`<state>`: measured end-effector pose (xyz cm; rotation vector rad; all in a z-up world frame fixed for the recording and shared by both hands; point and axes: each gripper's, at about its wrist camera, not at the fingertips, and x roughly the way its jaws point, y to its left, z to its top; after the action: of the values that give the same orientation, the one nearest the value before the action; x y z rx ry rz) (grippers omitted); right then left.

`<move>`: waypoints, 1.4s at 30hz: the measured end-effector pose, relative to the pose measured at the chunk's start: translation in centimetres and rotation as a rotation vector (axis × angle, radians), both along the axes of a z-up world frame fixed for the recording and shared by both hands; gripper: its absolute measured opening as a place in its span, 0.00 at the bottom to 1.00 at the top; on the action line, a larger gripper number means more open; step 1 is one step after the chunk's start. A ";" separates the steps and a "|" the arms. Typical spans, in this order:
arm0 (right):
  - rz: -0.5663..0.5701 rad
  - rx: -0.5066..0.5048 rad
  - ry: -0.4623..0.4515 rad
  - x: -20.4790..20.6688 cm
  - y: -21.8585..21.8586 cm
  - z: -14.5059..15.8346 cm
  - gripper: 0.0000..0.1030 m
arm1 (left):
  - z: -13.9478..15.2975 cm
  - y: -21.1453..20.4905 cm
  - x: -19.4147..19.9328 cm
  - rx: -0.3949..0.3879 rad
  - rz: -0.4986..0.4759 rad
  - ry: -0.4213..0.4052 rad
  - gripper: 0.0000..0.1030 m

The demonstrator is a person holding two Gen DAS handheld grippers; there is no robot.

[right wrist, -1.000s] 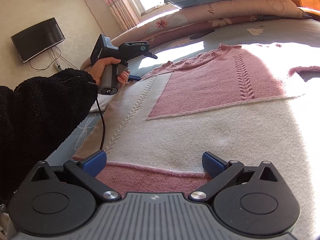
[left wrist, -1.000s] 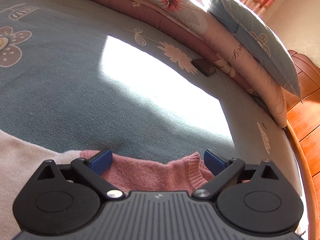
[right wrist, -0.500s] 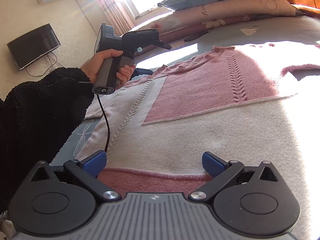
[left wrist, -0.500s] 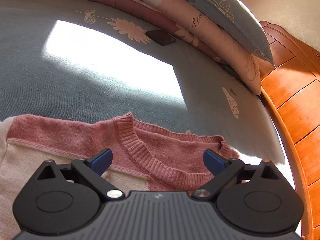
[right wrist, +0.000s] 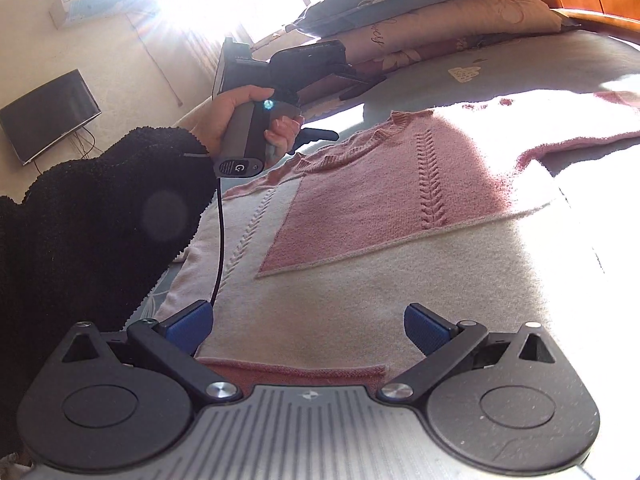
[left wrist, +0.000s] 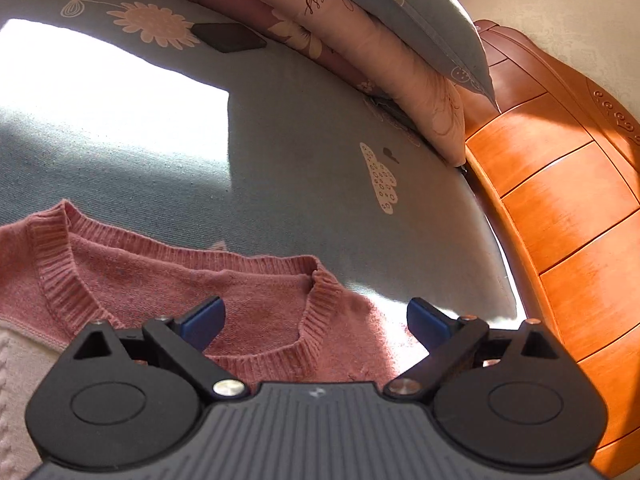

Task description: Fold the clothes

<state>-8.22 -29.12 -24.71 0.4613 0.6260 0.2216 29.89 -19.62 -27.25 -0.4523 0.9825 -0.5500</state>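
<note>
Under both gaping tools (left wrist: 316, 322) (right wrist: 308, 326): sweater (right wrist: 380, 208), flat on bed.

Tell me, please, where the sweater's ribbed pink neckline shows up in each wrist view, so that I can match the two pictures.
Left wrist: the neckline fills the lower left, just ahead of the open left gripper.
Right wrist: the neckline lies upper centre, far beyond the open right gripper, beside the left gripper.
Shared landmark: the stacked pillows.

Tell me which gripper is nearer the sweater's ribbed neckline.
Left. The left gripper hangs open directly over the neckline at the top of the sweater. The right gripper, also open, is at the opposite end, over the pink hem band.
</note>
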 end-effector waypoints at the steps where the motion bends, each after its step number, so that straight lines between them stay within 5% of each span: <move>1: 0.002 -0.001 -0.003 -0.1 0.0 0.1 1.00 | -0.6 -0.5 0.3 0.006 0.005 0.006 0.94; 9: 0.022 0.019 0.002 -0.3 -0.2 0.2 1.00 | -0.2 -1.1 2.3 0.000 0.098 -0.017 0.94; 12: 0.001 0.022 0.004 -0.5 -0.4 0.3 1.00 | 0.7 -0.9 1.2 -0.045 0.068 -0.034 0.94; 16: 0.000 0.023 0.013 -0.5 -0.3 0.2 1.00 | -0.2 -2.5 0.7 -0.008 -0.016 -0.014 0.94; 23: 0.000 0.026 0.031 -0.2 -0.3 0.0 1.00 | -0.7 -4.0 1.6 0.030 0.023 -0.062 0.98; 32: 0.008 0.030 0.014 -0.6 -0.3 0.4 1.00 | 1.3 -3.2 -2.0 0.015 -0.096 -0.071 0.98; 37: 0.006 0.030 0.017 -0.7 -0.3 0.5 1.00 | 0.4 -3.1 -1.4 0.036 -0.038 -0.057 0.98; 42: 0.011 0.035 0.026 -0.7 -0.3 0.5 1.00 | 2.1 -2.2 -3.5 0.007 -0.095 -0.102 0.98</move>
<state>-8.87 -29.44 -24.17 0.4955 0.6512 0.2371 26.34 -21.85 -25.20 -0.3687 0.9112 -0.6487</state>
